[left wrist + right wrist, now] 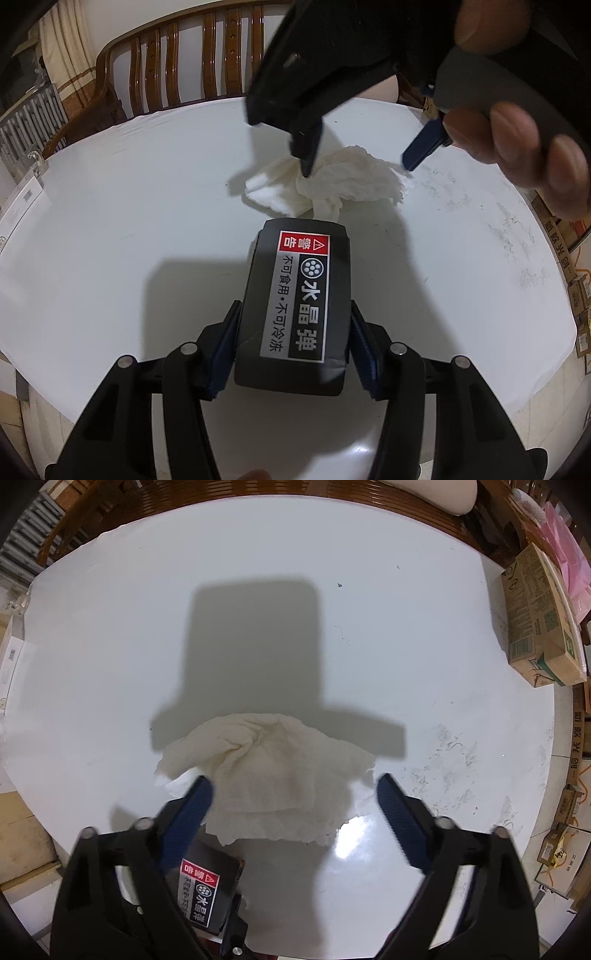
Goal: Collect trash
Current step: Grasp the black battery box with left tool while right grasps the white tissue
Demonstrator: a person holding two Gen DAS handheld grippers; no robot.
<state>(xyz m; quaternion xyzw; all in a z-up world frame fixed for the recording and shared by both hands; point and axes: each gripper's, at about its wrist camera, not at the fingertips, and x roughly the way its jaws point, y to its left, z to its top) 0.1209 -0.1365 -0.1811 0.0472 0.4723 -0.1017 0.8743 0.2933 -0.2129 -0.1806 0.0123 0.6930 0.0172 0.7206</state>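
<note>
Left tongs [293,332] clamped on box [295,306]. Right tongs [293,805] open, straddling tissue [266,771] on table [406,627]. Lower until pads flank the crumpled middle, then squeeze gently.

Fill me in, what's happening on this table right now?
A person is clearing trash with two handheld grippers. The left gripper is clamped on a black box with a warning label. The right gripper hangs open over a crumpled white tissue on the white table, fingers on either side of it, not yet gripping.
</note>
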